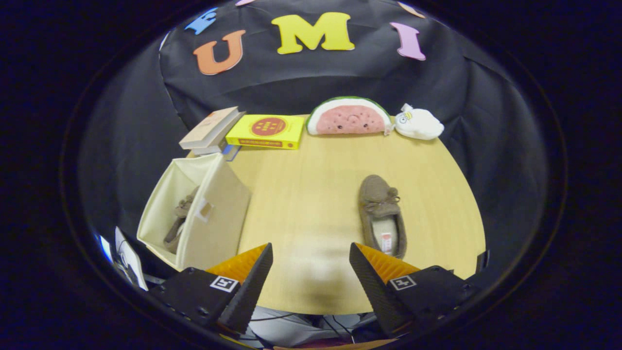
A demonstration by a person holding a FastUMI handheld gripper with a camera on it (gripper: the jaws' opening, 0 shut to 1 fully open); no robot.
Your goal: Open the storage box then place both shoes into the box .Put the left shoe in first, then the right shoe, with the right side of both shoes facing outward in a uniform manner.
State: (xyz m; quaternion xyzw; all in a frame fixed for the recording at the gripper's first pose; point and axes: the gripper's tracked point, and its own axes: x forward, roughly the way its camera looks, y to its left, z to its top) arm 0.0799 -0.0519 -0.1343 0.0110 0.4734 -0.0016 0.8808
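Cream fabric at your ten o'clock, brown suede at one: one shoe boxed, one waiting.

From the left, the storage box (194, 214) stands open with one shoe (179, 221) lying inside; your gripper (311, 255) hovers spread wide and empty over the bare table (301, 194); the second shoe (382, 216) lies just ahead of the right finger. Grab it by the soft collar and it may twist, landing with the wrong side outward; clip the box's thin wall and you could shove it toward the table edge.
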